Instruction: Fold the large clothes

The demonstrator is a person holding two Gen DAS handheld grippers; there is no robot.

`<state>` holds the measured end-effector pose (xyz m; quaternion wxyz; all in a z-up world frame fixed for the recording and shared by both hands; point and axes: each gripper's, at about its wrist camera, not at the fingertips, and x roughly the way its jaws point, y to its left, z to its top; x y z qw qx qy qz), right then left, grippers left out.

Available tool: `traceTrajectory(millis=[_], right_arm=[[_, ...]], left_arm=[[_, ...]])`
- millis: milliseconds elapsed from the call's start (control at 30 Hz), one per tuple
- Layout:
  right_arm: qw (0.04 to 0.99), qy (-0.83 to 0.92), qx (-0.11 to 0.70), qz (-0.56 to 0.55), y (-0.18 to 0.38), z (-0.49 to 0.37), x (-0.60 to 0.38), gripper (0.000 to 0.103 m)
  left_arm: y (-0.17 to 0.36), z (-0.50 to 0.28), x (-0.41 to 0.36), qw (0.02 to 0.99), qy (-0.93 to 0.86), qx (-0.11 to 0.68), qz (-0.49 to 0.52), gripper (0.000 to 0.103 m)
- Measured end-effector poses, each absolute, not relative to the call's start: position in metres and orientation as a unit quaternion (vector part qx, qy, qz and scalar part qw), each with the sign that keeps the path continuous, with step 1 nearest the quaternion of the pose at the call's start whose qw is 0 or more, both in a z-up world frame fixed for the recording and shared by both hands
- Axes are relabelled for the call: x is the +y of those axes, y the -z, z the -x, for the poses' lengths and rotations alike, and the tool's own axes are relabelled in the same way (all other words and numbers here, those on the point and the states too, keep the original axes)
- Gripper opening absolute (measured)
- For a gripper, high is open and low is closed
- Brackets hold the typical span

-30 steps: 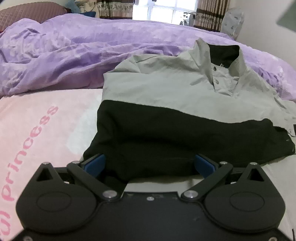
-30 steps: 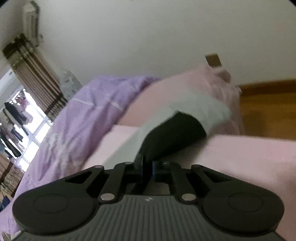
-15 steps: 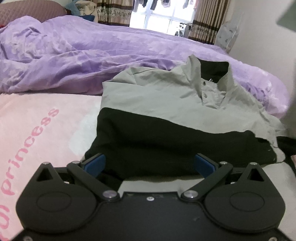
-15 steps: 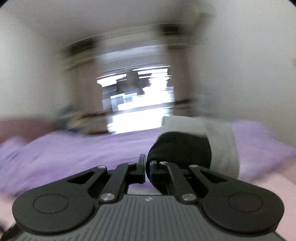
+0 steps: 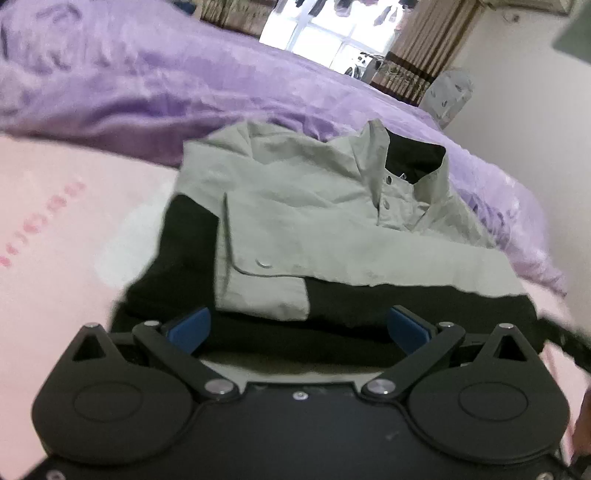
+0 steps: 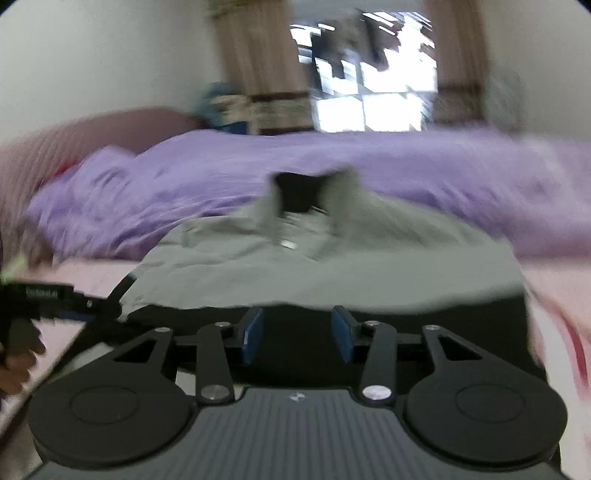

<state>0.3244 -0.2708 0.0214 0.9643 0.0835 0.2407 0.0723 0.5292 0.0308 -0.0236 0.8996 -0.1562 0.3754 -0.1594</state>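
Observation:
A grey and black collared jacket lies on the pink sheet, collar toward the window. One sleeve with a grey cuff lies folded across its front. My left gripper is open and empty at the jacket's black hem. In the blurred right wrist view the jacket lies ahead, and my right gripper is open and empty just above its black lower part. The left gripper also shows in the right wrist view at the far left edge.
A crumpled purple duvet lies behind the jacket, also in the right wrist view. A window with curtains is at the back. A white wall is on the right.
My right gripper swung round from the bed's side toward the window, carrying the sleeve over the jacket, then opened and let it go. The sleeve now lies across the jacket's front. The left gripper tilted slightly.

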Motion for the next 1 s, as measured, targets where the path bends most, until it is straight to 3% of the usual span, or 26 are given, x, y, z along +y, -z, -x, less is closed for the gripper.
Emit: traceTrajectory(millis=[200, 567, 600, 633, 667, 733, 933, 1000], right_arm=[[0.884, -0.052, 0.277, -0.372, 0.029, -0.293, -0.386, 0.054], [0.855, 0.004, 0.244, -0.458, 0.068, -0.319, -0.416, 0.053], [0.856, 0.009, 0.241, -0.457, 0.068, -0.321, -0.415, 0.048], [0.857, 0.021, 0.241, -0.455, 0.069, -0.323, -0.414, 0.029], [0.858, 0.031, 0.244, -0.451, 0.071, -0.325, -0.414, 0.018], [0.859, 0.038, 0.245, -0.449, 0.075, -0.323, -0.419, 0.011], [0.852, 0.045, 0.247, -0.459, 0.090, -0.317, -0.432, 0.008], [0.851, 0.047, 0.256, -0.457, 0.086, -0.319, -0.432, 0.011]], left_arm=[[0.028, -0.541, 0.028, 0.903, 0.117, 0.378, 0.167, 0.103], [-0.007, -0.527, 0.010, 0.940, 0.114, 0.307, 0.094, 0.103], [-0.002, -0.531, 0.004, 0.937, 0.124, 0.315, 0.089, 0.103], [0.005, -0.537, -0.001, 0.933, 0.128, 0.327, 0.083, 0.103], [0.013, -0.543, -0.005, 0.929, 0.124, 0.338, 0.081, 0.103], [0.029, -0.553, -0.010, 0.922, 0.118, 0.361, 0.079, 0.103], [0.056, -0.558, -0.013, 0.920, 0.104, 0.373, 0.052, 0.103], [0.054, -0.561, -0.017, 0.919, 0.103, 0.379, 0.040, 0.103]])
